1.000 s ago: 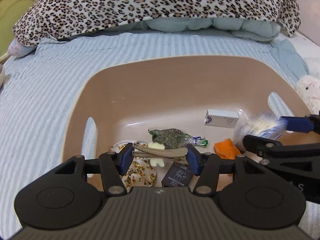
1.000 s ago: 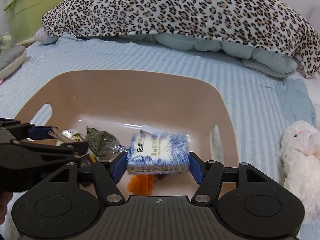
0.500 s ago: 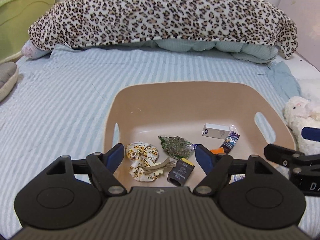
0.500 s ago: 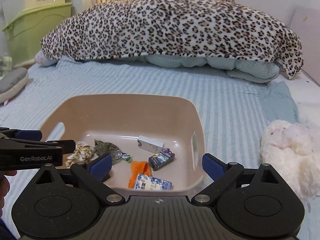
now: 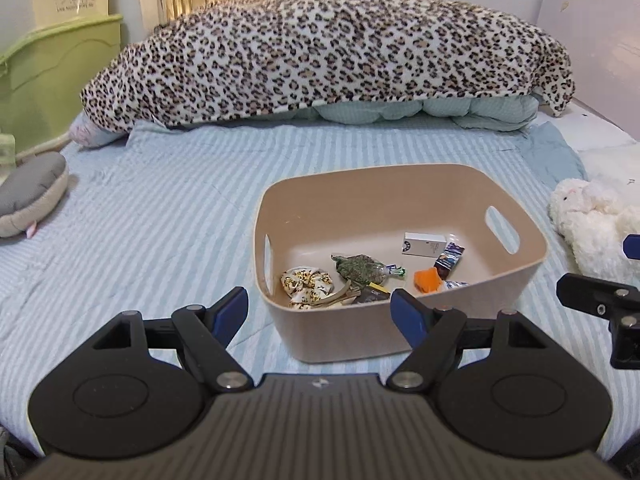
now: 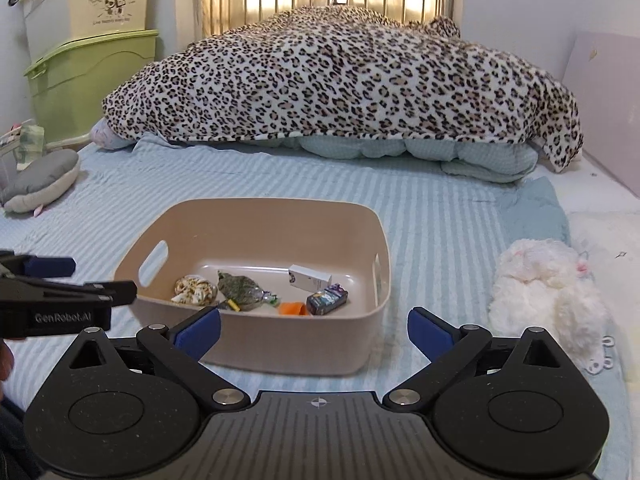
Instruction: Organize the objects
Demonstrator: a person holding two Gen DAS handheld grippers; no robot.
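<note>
Beige bin (image 5: pixel 404 332) sits just ahead of both spread, empty claws

Left gripper (image 5: pixel 319 312) and right gripper (image 6: pixel 314 330) hover side by side (fingers spread wide, holding nothing).

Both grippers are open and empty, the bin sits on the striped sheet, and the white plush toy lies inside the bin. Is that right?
Not quite. The white plush toy lies on the bed beside the bin, not inside it, as the right wrist view shows. The rest holds: the left gripper and right gripper are open and empty, and the bin sits on the striped sheet.
</note>
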